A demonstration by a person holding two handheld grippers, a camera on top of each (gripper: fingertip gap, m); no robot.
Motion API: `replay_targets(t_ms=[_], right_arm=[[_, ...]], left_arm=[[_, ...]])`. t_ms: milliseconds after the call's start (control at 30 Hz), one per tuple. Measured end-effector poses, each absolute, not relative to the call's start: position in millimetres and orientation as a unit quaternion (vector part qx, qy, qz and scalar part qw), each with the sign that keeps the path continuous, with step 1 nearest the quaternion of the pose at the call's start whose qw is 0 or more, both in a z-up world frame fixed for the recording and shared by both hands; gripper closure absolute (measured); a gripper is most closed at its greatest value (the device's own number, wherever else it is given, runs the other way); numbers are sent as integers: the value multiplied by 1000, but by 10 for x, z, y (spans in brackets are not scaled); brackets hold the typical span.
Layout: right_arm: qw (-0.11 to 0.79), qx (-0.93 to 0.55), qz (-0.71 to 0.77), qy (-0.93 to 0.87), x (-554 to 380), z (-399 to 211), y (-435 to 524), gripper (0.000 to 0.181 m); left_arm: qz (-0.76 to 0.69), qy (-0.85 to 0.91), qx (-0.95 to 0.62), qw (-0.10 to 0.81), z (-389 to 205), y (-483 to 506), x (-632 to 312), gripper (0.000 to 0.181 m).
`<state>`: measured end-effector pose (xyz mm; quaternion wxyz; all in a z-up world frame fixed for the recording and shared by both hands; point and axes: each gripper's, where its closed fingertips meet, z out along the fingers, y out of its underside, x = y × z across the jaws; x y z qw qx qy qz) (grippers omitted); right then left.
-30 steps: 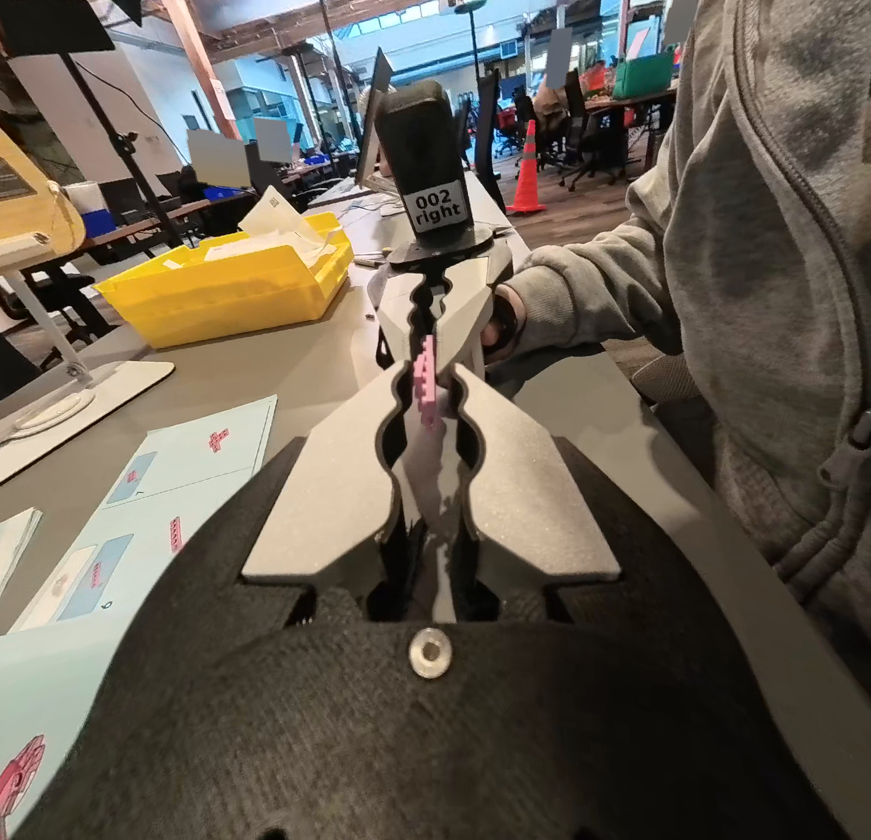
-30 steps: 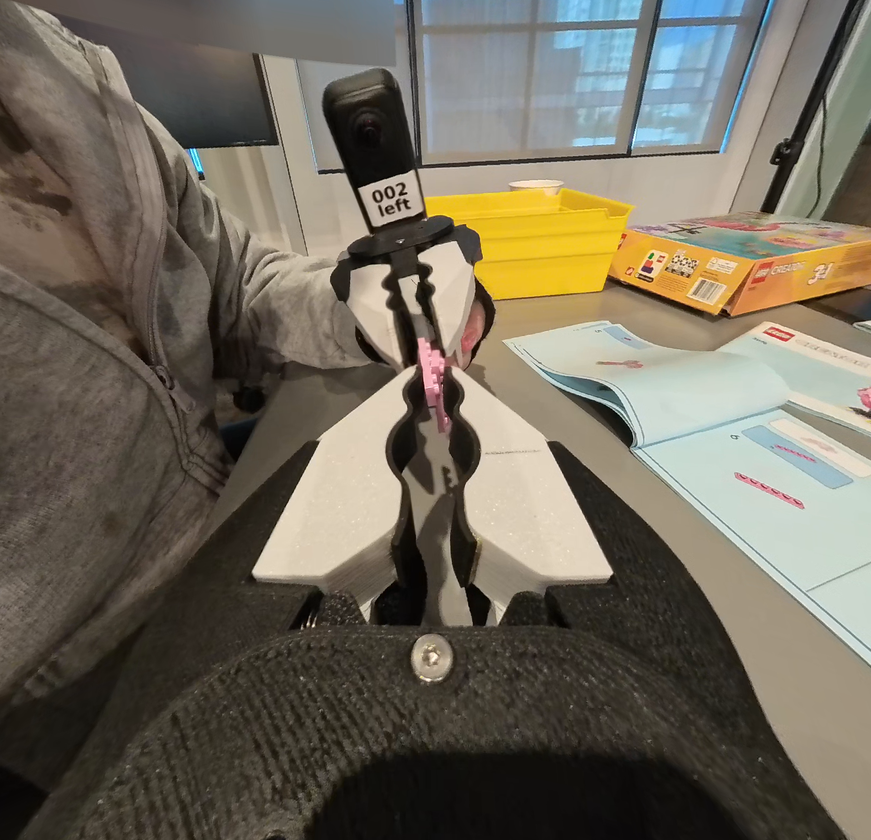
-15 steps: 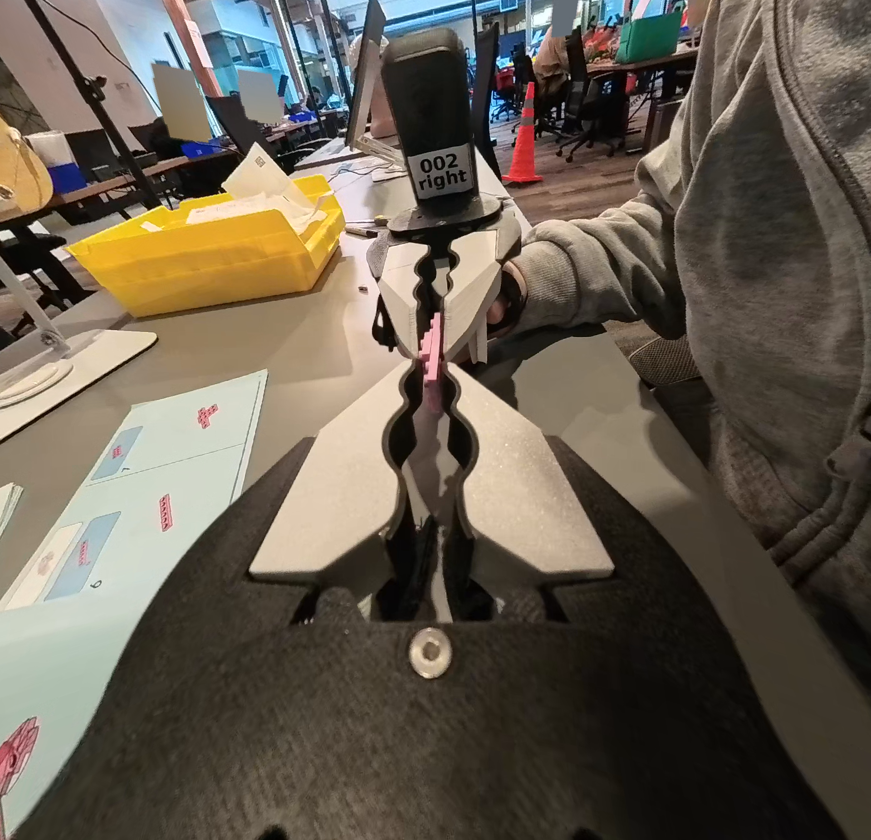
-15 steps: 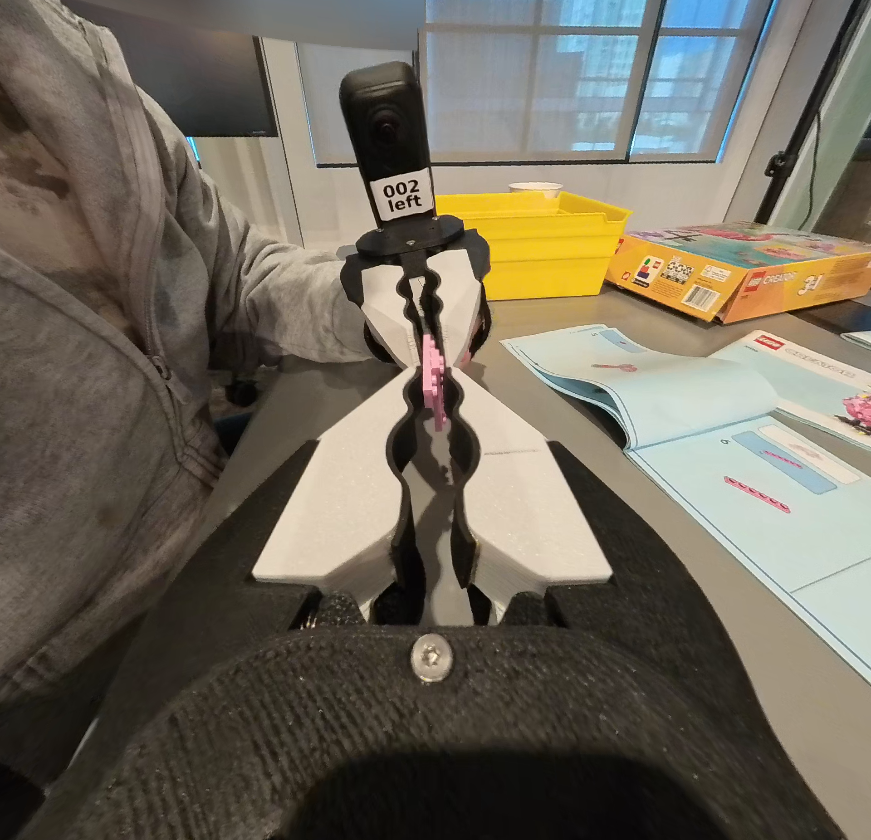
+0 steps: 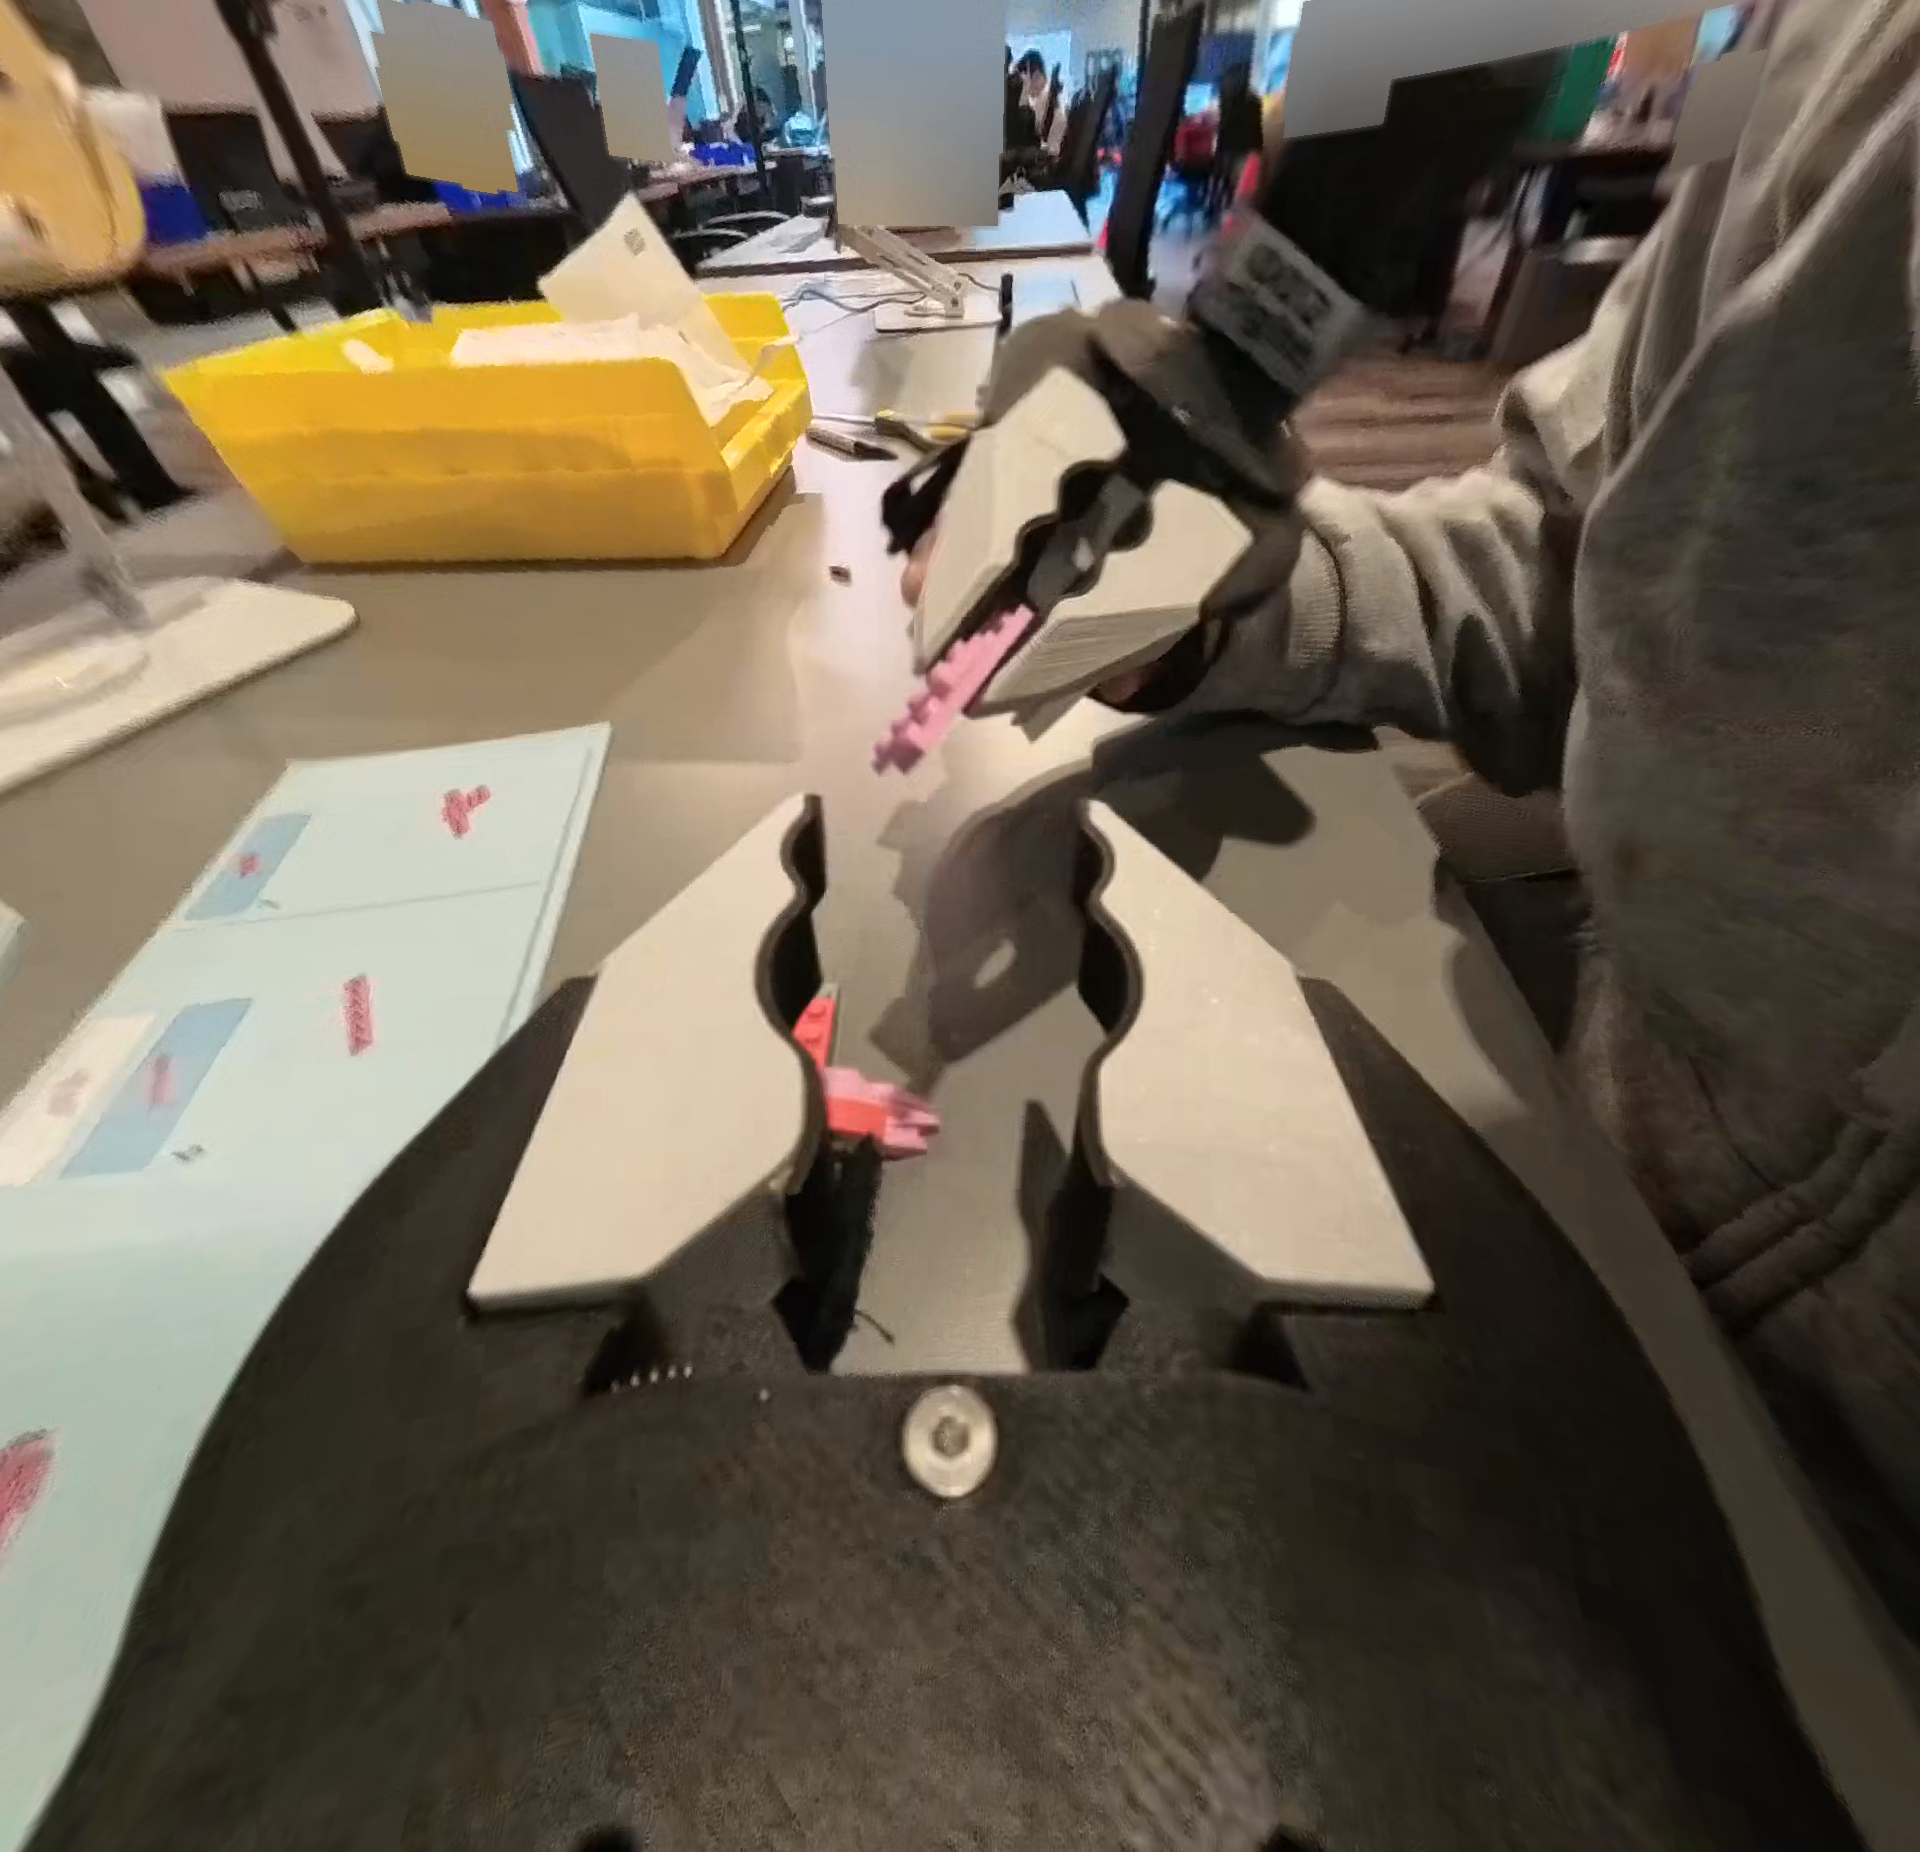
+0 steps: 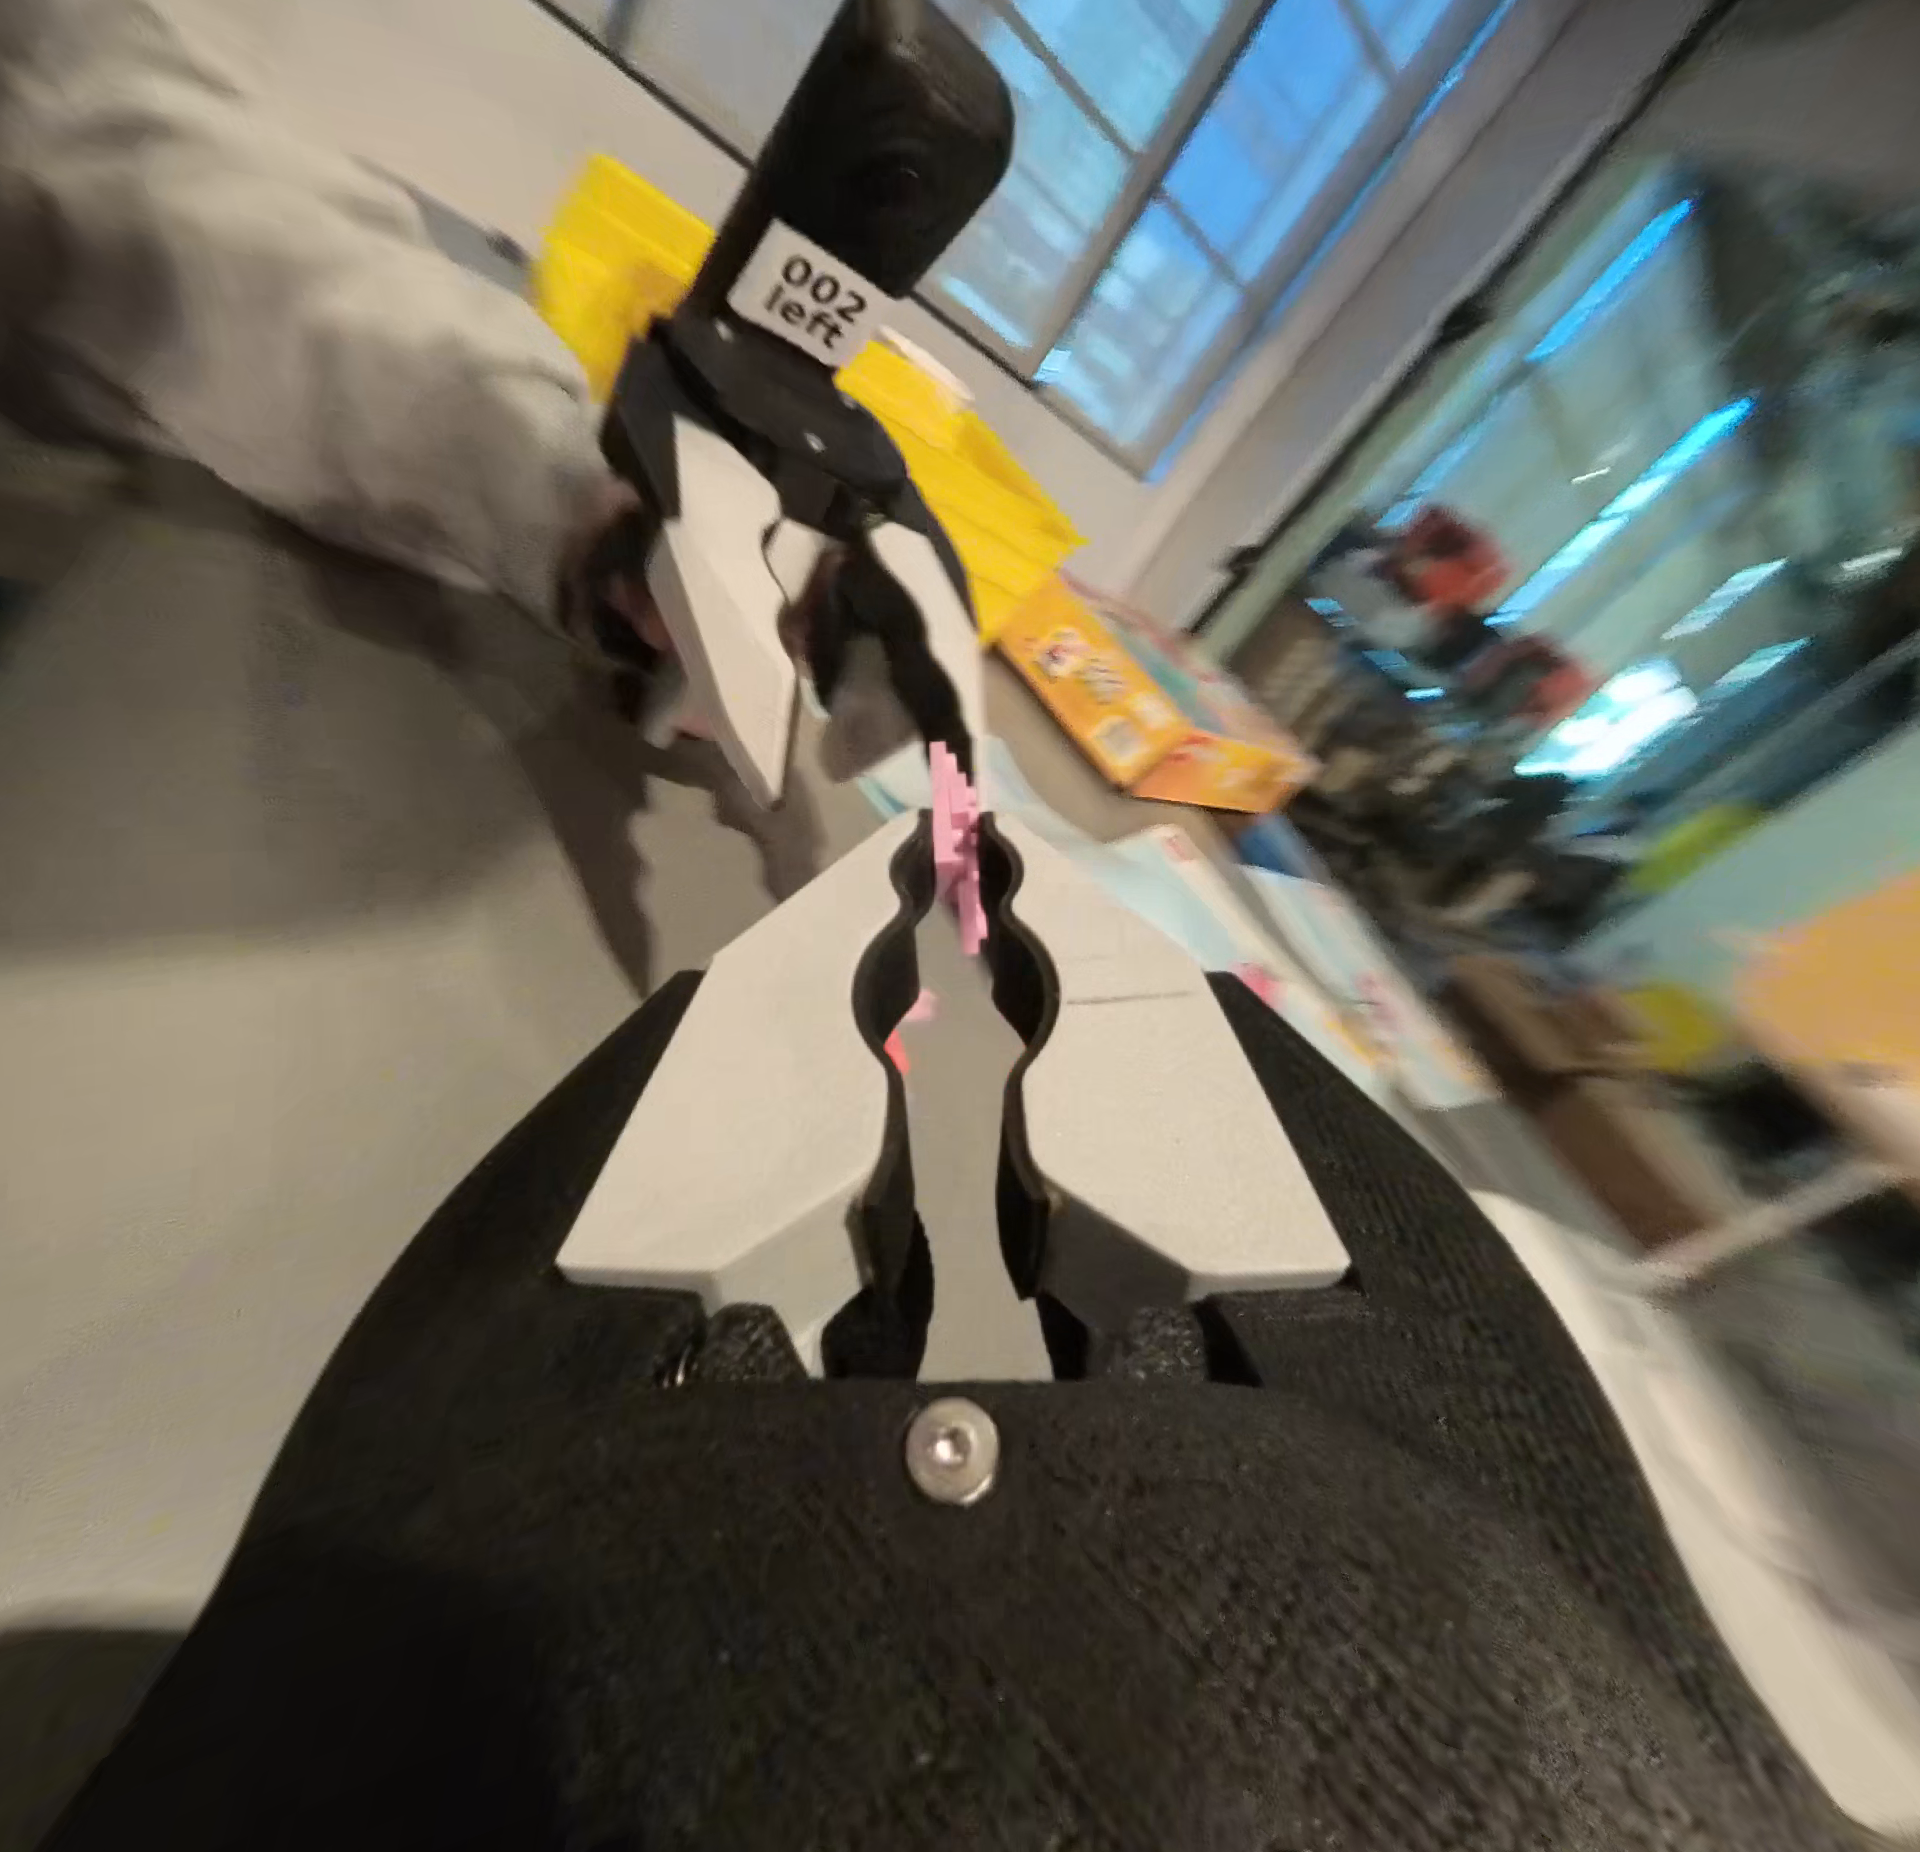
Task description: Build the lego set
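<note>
Half a second ago both tools pinched one pink lego piece between them; now they have pulled apart. In the left wrist view, the left tool [image 5: 951,815] has its two grey fingers spread wide, with nothing between them. Low in the middle of that picture, a small red and pink lego piece [image 5: 868,1096] shows next to the inner edge of one finger. It cannot be told if it lies on the grey worktop [image 5: 644,659] or sticks to the finger.

The right tool [image 5: 971,675] sits in the upper right of that view, tilted down. Its fingers are pressed together on a long light pink studded lego piece [image 5: 940,696], which pokes out past the tips. The right wrist view shows the same pink piece [image 6: 954,841] pinched at the tips of the right tool [image 6: 954,815], with the left tool [image 6: 847,753] just behind it.

A pale blue instruction booklet [image 5: 343,929] lies at the left, and a yellow plastic bin [image 5: 488,483] stands at the upper left.

It looks like the joining step is over, or a bit came loose. The small piece may need picking up next.
</note>
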<state>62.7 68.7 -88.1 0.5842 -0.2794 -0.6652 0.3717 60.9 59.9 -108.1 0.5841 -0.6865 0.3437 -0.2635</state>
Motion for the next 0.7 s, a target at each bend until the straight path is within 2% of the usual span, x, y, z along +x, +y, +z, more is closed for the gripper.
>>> replay_targets(t_ms=[100, 200, 367, 533, 700], right_arm=[[670, -250, 236, -658, 607, -835, 834, 175], [706, -213, 147, -659, 569, -834, 823, 175], [729, -170, 129, -650, 589, -757, 713, 175], [721, -136, 164, -660, 597, -766, 514, 175], [715, -122, 183, -663, 599, -747, 419, 175]], left_arm=[[-338, 279, -693, 573, -1013, 656, 563, 122], [-349, 250, -693, 580, -984, 710, 564, 121], [-382, 255, -675, 577, -911, 640, 638, 140], [-512, 230, -628, 540, -733, 485, 653, 136], [-536, 239, -614, 528, -708, 419, 657, 166]])
